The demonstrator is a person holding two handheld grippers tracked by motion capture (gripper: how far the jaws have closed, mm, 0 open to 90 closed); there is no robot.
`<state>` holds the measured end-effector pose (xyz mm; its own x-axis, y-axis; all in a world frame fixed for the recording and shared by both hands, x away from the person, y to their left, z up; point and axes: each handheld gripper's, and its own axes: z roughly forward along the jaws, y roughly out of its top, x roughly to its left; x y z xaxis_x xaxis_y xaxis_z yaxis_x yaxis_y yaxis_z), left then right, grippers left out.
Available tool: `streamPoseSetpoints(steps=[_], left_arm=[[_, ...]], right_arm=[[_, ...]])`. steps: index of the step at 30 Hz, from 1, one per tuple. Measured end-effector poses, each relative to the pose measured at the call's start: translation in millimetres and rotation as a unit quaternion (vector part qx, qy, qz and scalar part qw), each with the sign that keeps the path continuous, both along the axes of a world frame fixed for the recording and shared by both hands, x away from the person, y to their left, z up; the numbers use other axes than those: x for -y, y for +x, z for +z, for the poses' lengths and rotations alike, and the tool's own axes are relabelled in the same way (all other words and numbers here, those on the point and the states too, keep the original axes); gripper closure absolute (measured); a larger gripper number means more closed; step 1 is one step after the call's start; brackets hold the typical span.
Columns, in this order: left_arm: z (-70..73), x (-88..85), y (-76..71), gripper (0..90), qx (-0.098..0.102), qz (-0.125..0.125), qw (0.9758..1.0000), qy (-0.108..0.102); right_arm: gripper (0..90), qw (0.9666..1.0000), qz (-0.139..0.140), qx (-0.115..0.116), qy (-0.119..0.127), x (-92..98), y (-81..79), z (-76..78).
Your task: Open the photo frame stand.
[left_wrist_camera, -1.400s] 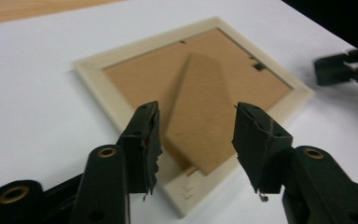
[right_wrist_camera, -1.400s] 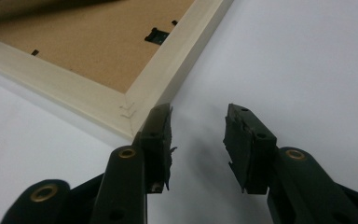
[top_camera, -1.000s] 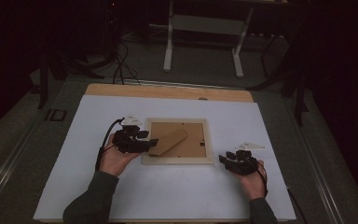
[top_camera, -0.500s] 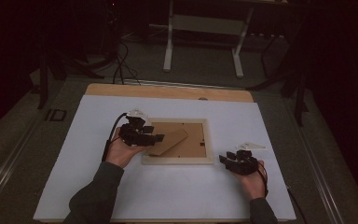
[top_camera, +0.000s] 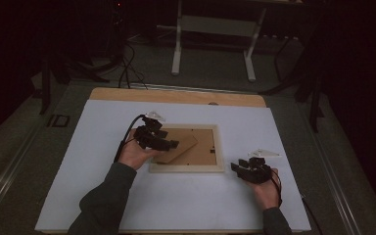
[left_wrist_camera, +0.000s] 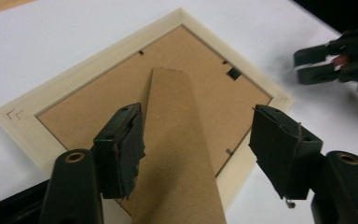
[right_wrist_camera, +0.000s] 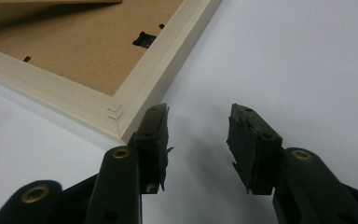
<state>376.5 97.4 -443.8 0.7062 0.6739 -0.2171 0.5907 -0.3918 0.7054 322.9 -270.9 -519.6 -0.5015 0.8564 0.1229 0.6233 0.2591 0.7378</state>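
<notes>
A pale wooden picture frame [top_camera: 191, 167] lies face down on the white table, its brown backing board [right_wrist_camera: 74, 46] up. A brown cardboard stand strip [top_camera: 183, 144] slants across the backing. My left gripper [top_camera: 169, 144] hovers over the frame's left part. Its jaws have just been opening, and the strip [left_wrist_camera: 177, 140] runs between them with the pads [left_wrist_camera: 126, 140] off it; the left gripper [left_wrist_camera: 196, 112] is open. My right gripper [top_camera: 237, 167] rests on the table beside the frame's near right corner [right_wrist_camera: 135, 93]. The right gripper [right_wrist_camera: 199, 112] stands open with bare table between its jaws.
The white tabletop [top_camera: 176, 205] stretches wide in front of and beside the frame. A bare wooden band [top_camera: 176, 96] runs along its far edge. A small black hanger clip [right_wrist_camera: 144, 38] sits on the backing. The other gripper [left_wrist_camera: 317, 65] shows beyond the frame.
The left hand has moved right and a little away, over the frame, and its jaws have spread wider around the strip. The right hand has stayed where it was.
</notes>
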Motion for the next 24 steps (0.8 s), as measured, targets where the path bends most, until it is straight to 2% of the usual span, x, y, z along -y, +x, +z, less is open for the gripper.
streamPoseSetpoints(steps=[1, 2, 3, 4, 9, 15, 16, 21, 22, 24], left_arm=[[0.0, 0.0, 0.0, 36.5, 0.000, 0.000, 1.0000, 0.000], [-1.4, 3.9, 2.4, 37.5, -0.002, -0.004, 0.9999, 0.011], [-1.4, 3.9, 2.4, 37.6, -0.002, -0.004, 0.9999, 0.011], [-2.5, 7.5, 5.4, 38.2, -0.003, -0.009, 0.9997, 0.020], [-5.1, 12.0, 10.1, 39.7, -0.007, -0.013, 0.9995, 0.027], [-10.3, 16.5, 17.2, 48.1, -0.018, -0.026, 0.9988, 0.037], [-11.5, 18.0, 18.9, 48.8, -0.021, -0.023, 0.9984, 0.046], [-14.8, 20.0, 23.7, 46.3, -0.033, -0.019, 0.9979, 0.052], [-18.4, 21.5, 26.6, 44.1, -0.044, -0.019, 0.9972, 0.058], [-21.3, 22.6, 28.6, 41.4, -0.049, -0.019, 0.9966, 0.064]], right_arm=[[57.1, 1.0000, 0.000, 0.000, 0.000, 0.0, 0.0, 0.0], [57.0, 1.0000, 0.001, 0.000, 0.000, -0.3, 0.0, 0.0], [57.0, 1.0000, 0.001, 0.000, 0.000, -0.3, 0.0, 0.0], [56.9, 1.0000, 0.001, 0.001, 0.000, -0.3, 0.0, 0.0], [56.9, 1.0000, 0.000, 0.000, 0.000, 0.2, 0.1, -0.2], [56.9, 1.0000, 0.000, 0.000, -0.001, 0.1, 0.2, -0.3], [56.9, 1.0000, 0.000, 0.000, 0.000, 0.2, 0.2, -0.3], [56.8, 1.0000, 0.000, -0.001, 0.000, 0.4, 0.2, -0.4], [56.8, 1.0000, 0.000, -0.002, 0.000, 0.3, 0.2, -0.4], [56.8, 1.0000, 0.001, -0.002, -0.001, 0.2, 0.4, -0.5]])
